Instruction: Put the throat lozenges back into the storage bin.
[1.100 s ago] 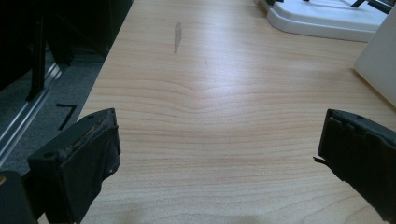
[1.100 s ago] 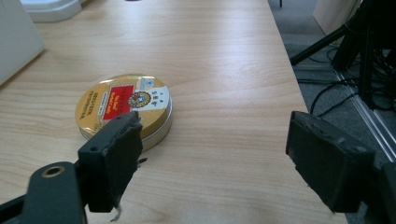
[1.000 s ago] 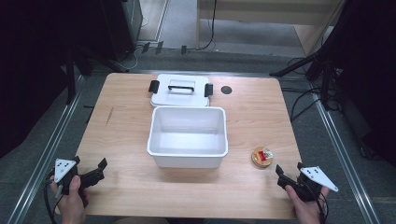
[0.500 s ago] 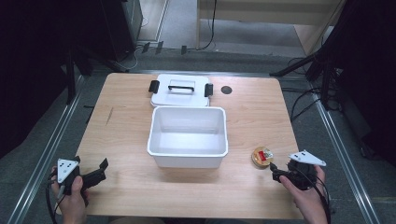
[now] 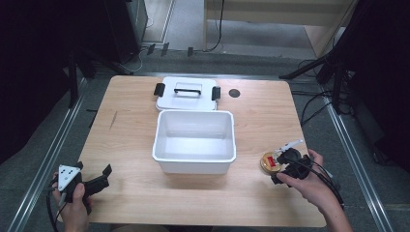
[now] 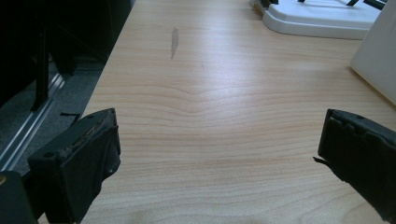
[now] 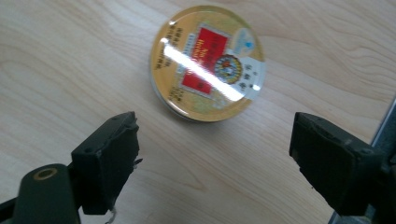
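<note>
A small round golden tin with a red label [image 5: 269,162] [image 7: 208,63] lies flat on the wooden table [image 5: 130,135], right of an empty white tub [image 5: 195,141]. My right gripper [image 5: 282,167] [image 7: 215,158] hovers just over the tin, jaws open, the tin a little beyond the gap and touching neither jaw. A white lid with a black handle and black clips [image 5: 187,93] [image 6: 322,18] lies flat behind the tub. My left gripper [image 5: 99,180] [image 6: 219,158] rests open at the table's near left corner with nothing between its jaws.
A dark round hole [image 5: 234,93] marks the table at the back right. A grey scuff [image 6: 174,42] shows on the wood left of the tub. Metal rails and dark floor run along both table sides. Cables [image 5: 314,108] trail off to the right.
My right gripper moved left and forward from the near right corner to hover at the tin. The left gripper barely shifted.
</note>
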`<move>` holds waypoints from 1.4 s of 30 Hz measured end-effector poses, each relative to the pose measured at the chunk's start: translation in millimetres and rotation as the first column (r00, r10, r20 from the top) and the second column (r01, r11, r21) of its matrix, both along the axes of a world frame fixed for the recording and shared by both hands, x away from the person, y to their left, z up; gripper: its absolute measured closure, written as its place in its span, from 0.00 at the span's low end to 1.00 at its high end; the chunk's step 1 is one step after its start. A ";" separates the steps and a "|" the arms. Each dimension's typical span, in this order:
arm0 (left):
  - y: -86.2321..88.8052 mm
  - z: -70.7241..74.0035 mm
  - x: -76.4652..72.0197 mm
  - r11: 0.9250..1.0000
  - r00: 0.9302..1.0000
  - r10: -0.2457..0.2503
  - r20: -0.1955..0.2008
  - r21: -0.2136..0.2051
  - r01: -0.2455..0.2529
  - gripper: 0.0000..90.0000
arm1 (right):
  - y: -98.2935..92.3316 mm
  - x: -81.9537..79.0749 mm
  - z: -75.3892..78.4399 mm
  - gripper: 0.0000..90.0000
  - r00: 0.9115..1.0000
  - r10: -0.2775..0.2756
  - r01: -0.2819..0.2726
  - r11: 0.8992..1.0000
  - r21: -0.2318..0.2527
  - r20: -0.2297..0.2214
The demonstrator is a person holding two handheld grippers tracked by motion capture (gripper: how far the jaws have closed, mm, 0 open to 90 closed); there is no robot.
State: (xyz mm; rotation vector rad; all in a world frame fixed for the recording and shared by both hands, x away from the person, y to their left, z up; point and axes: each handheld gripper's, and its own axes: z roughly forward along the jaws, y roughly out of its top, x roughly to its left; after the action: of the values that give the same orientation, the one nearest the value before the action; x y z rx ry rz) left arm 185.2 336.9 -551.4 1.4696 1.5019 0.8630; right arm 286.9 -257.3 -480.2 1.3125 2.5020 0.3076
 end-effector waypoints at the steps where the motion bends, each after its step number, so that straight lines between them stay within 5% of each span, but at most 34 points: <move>1: 0.1 0.0 0.0 1.000 1.000 0.000 0.000 0.000 0.000 0.00 | 3.0 3.1 0.7 0.17 1.000 0.006 -0.007 1.000 -0.007 -0.022; 8: -0.4 0.0 0.2 1.000 1.000 -0.005 -0.003 0.011 0.005 0.00 | 14.4 26.1 5.0 0.15 0.980 0.031 -0.030 1.000 0.008 -0.197; 15: 0.0 -0.3 1.4 1.000 1.000 -0.010 -0.010 0.004 0.010 0.00 | 22.0 42.3 1.0 0.14 0.958 -0.021 0.027 0.999 0.017 -0.287; 26: -0.1 -0.1 1.7 1.000 1.000 -0.012 -0.018 0.006 0.013 0.00 | 20.0 64.7 -17.2 0.15 0.945 -0.125 0.121 0.992 -0.031 -0.302; 42: -0.6 -0.1 2.5 1.000 1.000 -0.018 -0.025 0.004 0.018 0.00 | 23.9 74.3 -25.6 0.22 0.932 -0.139 0.135 0.990 -0.035 -0.334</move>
State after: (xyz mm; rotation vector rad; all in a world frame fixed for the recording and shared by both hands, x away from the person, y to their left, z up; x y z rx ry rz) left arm 187.7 336.3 -551.5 1.4999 1.5031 0.8404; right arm 361.1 -233.3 -505.8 1.6463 2.6560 0.0380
